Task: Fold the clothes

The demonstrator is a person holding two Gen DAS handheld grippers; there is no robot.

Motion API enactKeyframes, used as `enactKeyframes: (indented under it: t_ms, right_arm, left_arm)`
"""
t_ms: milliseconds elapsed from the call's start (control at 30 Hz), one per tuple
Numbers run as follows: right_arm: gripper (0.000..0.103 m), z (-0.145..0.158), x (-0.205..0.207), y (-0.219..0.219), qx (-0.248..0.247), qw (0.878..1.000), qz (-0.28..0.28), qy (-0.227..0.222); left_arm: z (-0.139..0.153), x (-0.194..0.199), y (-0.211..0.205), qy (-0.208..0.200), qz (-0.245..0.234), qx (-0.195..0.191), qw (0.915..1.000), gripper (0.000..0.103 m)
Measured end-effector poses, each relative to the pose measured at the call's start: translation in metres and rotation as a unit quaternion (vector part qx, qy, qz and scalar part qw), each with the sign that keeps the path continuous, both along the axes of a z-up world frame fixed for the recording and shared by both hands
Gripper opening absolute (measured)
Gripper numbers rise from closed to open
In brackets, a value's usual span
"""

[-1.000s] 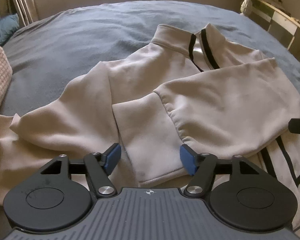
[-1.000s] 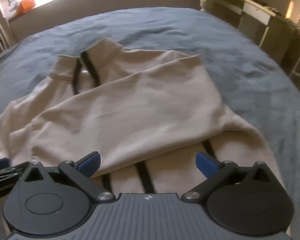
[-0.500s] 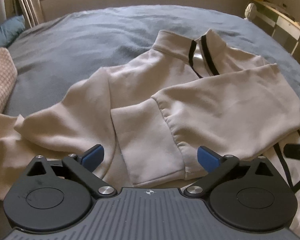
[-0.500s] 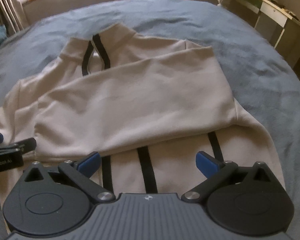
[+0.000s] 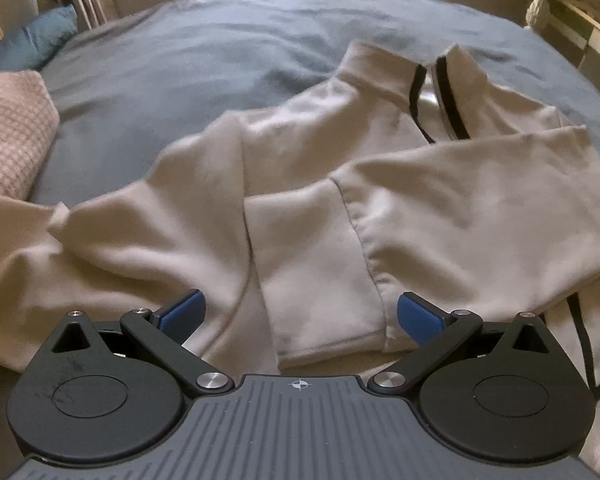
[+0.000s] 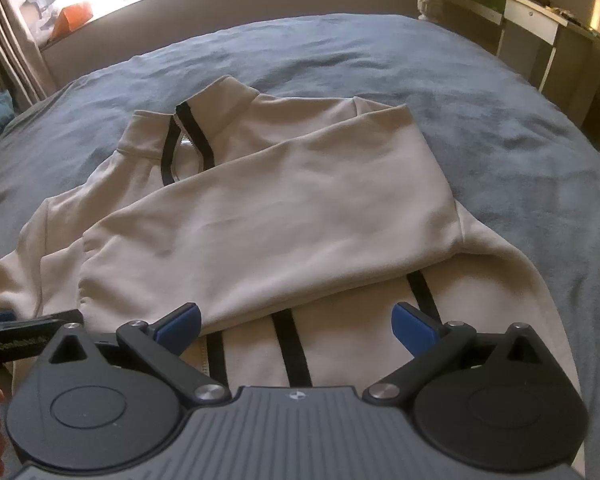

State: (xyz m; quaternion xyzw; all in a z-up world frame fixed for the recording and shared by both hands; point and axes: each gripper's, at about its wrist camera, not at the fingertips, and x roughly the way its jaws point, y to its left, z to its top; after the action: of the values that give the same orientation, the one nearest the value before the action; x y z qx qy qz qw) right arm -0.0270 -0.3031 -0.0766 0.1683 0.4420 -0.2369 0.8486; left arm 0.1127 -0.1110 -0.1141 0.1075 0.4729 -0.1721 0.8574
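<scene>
In the left wrist view, the left gripper (image 5: pixel 298 314) hangs with its jaws spread wide, holding nothing, over the cuff (image 5: pixel 320 280) of a sleeve folded across the beige sweatshirt (image 5: pixel 204 200) on the blue bedspread (image 5: pixel 204 60). In the right wrist view, the right gripper (image 6: pixel 296 326) gapes equally wide and empty over the sweatshirt's black-striped near hem (image 6: pixel 340 344), its collar (image 6: pixel 204 120) lying far.

The folded sleeve (image 6: pixel 260 232) hides the sweatshirt's (image 5: pixel 204 216) chest and the middle of its black stripes (image 6: pixel 290 344). Its left part runs off the left wrist picture's edge, and its hem is behind the gripper bodies.
</scene>
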Motion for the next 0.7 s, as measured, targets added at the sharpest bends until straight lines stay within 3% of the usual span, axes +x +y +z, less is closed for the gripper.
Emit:
enactKeyframes:
  t_ms: [367,700]
  right_arm:
    - [0.103,-0.0023,-0.0007,0.0024,-0.001,1.0,0.004,-0.001]
    - [0.103,-0.001,-0.0029,0.0057,-0.004,1.0,0.005,-0.004]
  left_arm:
    - [0.0063,-0.0062,-0.0019,-0.023,-0.018,-0.009,0.9996,0.103]
    - [0.0046,-0.0051,-0.0016,-0.007,-0.014,-0.02,0.9997,0.103]
